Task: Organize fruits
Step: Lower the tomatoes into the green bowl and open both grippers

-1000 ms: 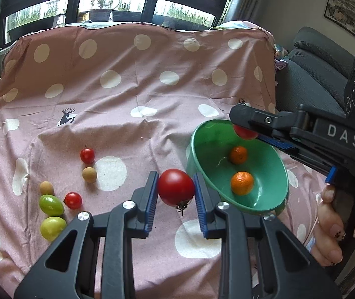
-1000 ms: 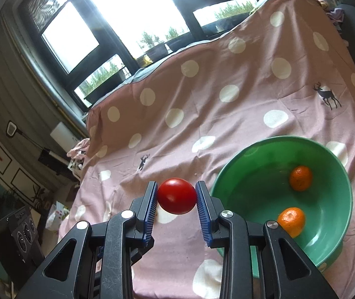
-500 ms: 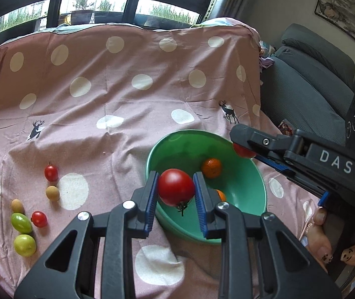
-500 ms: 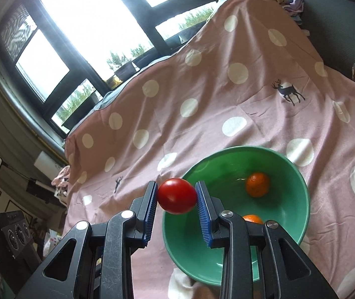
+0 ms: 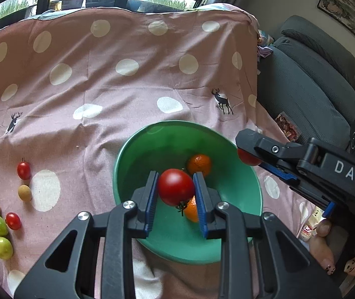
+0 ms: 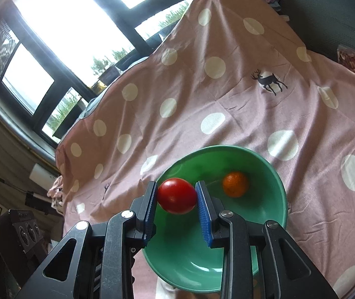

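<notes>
Because both loads belong in the round green plastic bowl [image 5: 242,214], each tool, left [image 5: 176,194] and right [image 6: 177,196], grips a red tomato over it.

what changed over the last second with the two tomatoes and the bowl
Both tools carried their tomatoes in over the green bowl: the left tool from beside it, the right tool from its rim. Neither tomato was released. The oranges and the small fruits on the cloth stayed put.

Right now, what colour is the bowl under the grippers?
Green; the bowl shows best in the right wrist view.
</notes>
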A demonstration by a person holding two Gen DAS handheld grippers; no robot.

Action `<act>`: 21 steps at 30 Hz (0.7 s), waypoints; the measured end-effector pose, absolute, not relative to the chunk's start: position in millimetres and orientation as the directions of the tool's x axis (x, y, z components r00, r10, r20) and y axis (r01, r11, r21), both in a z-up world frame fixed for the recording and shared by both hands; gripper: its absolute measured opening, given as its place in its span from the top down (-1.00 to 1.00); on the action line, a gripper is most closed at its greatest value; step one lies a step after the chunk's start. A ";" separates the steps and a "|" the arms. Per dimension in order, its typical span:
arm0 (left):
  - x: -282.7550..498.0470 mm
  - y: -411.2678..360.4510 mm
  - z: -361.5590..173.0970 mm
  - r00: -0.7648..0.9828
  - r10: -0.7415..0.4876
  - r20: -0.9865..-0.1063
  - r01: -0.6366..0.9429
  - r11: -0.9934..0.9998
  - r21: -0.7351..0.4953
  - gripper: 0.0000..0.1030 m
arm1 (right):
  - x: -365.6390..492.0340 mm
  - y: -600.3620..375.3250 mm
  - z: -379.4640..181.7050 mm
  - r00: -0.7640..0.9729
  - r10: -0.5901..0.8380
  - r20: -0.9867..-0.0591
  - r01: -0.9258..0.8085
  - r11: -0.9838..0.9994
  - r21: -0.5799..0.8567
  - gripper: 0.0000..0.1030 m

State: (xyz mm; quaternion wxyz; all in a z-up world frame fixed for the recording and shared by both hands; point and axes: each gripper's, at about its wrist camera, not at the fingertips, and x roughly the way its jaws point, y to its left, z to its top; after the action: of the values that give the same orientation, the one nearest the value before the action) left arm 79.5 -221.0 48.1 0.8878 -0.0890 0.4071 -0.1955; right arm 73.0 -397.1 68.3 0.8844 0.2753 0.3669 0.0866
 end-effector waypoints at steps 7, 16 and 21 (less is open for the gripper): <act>88.4 -232.1 39.1 0.565 -0.424 -0.708 0.282 0.906 -0.317 0.46 | 82.7 -398.2 56.1 0.687 0.343 -0.640 0.076 0.843 0.533 0.36; 95.6 -242.3 24.6 0.537 -0.414 -0.735 0.272 0.910 -0.313 0.46 | 93.7 -396.7 37.5 0.633 0.336 -0.697 0.095 0.860 0.501 0.35; 97.6 -244.4 19.9 0.527 -0.423 -0.737 0.263 0.906 -0.331 0.46 | 97.9 -398.8 28.8 0.615 0.311 -0.724 0.127 0.868 0.480 0.35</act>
State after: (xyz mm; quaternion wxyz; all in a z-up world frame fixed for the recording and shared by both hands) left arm 97.6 -244.4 19.9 0.8693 -0.0896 0.4443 -0.1973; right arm 97.9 -398.8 28.8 0.8628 0.2513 0.4353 0.0534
